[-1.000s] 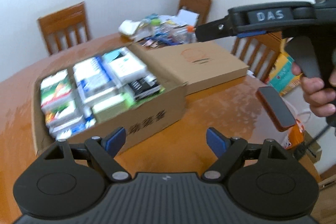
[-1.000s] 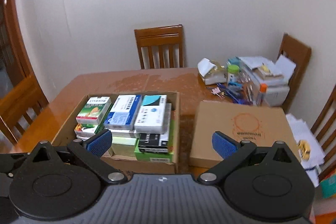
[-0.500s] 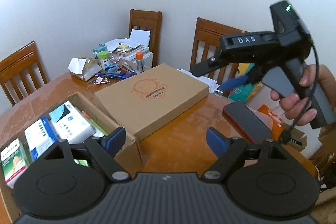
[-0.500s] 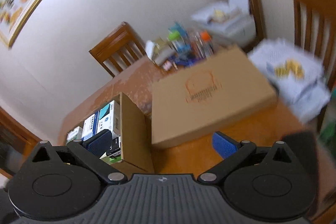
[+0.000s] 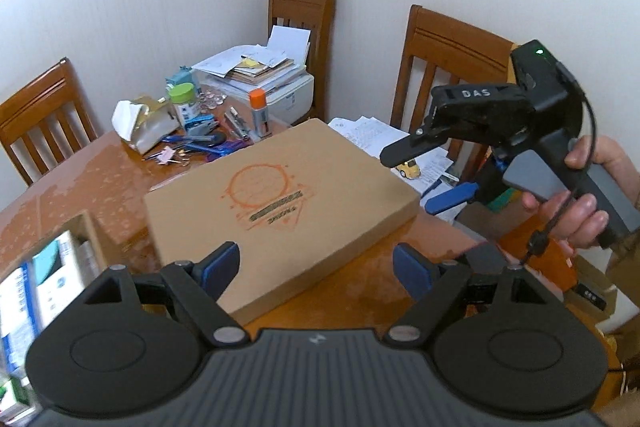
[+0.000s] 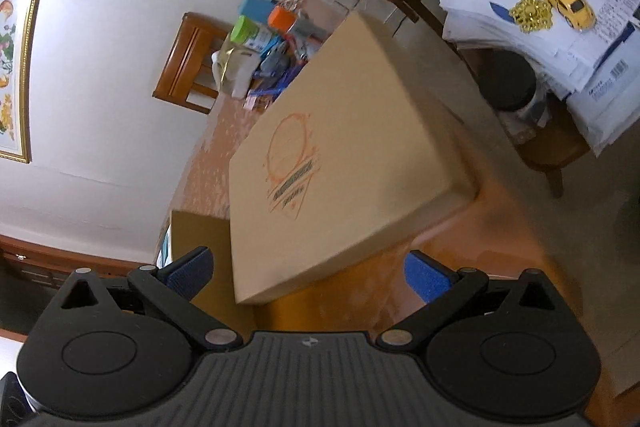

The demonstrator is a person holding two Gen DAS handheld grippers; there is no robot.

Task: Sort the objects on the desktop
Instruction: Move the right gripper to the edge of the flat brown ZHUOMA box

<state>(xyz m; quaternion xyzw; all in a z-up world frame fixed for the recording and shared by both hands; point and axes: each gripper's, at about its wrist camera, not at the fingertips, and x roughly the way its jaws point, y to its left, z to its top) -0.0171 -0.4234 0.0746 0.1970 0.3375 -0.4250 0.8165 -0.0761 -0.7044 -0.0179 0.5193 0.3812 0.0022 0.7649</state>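
both grippers — left gripper, right gripper — hover with jaws spread and empty over the flat cardboard box, likely lining up to shift it off the surface.

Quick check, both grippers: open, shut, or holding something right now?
Left gripper: open, holding nothing, above the near edge of the flat cardboard box.
Right gripper: open, holding nothing.
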